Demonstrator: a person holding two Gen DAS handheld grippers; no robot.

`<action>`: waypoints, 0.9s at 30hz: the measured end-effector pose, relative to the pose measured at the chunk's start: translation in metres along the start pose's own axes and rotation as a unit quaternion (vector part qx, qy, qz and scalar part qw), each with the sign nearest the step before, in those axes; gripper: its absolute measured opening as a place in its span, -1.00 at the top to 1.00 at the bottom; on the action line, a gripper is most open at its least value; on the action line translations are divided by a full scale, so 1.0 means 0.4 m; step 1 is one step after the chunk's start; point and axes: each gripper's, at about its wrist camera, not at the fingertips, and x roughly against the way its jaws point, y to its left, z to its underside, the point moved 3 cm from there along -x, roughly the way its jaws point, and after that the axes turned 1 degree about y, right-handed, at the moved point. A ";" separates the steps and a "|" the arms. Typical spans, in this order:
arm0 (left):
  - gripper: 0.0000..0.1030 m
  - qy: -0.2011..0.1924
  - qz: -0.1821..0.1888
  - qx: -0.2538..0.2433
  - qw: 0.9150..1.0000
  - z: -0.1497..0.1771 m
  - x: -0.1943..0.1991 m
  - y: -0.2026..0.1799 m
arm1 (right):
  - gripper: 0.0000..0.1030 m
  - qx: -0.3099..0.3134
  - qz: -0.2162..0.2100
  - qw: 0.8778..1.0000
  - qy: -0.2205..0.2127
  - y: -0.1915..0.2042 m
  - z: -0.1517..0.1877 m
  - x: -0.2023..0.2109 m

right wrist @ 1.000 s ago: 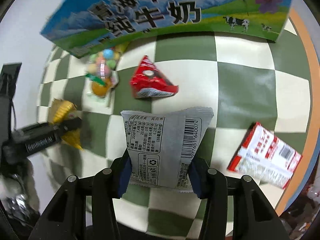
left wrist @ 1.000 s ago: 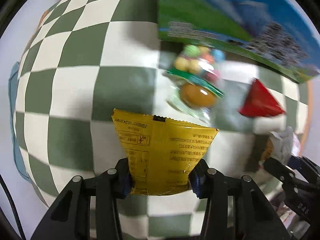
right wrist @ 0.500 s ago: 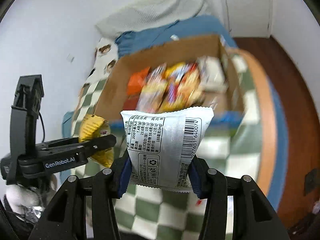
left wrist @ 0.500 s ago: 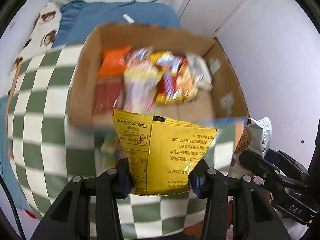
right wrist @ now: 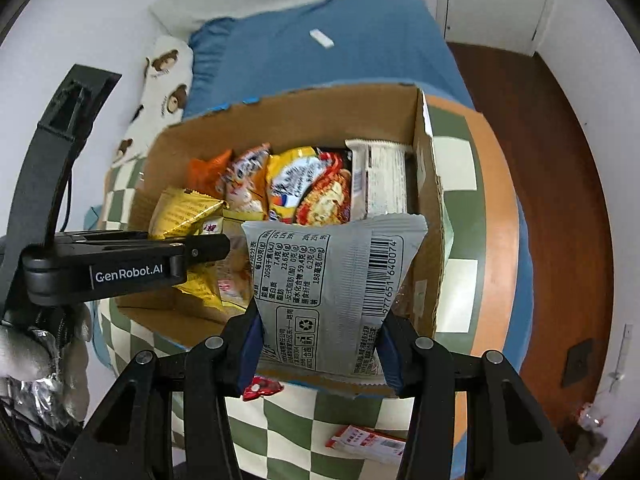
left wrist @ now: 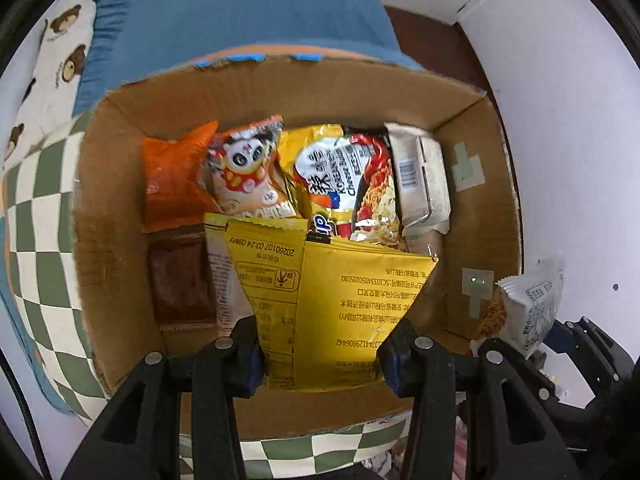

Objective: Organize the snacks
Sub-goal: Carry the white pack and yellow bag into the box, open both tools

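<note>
**Two wrist cameras over one box**

Both views look steeply down along their fingers, from close above, into the cardboard box. The right view sits farther right and also catches the left gripper.

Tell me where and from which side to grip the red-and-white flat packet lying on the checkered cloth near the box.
Grip the red-and-white flat packet across its short width, pinching its two long edges, coming straight down from above. It lies flat on the green-and-white checkered cloth with open cloth around it, so no side approach gets under it. Both grippers are full now.
</note>
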 end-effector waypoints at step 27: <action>-0.88 0.014 -0.007 0.012 1.000 0.032 -0.051 -0.018 | -0.89 -0.015 0.028 0.997 0.065 -0.042 0.037 -0.085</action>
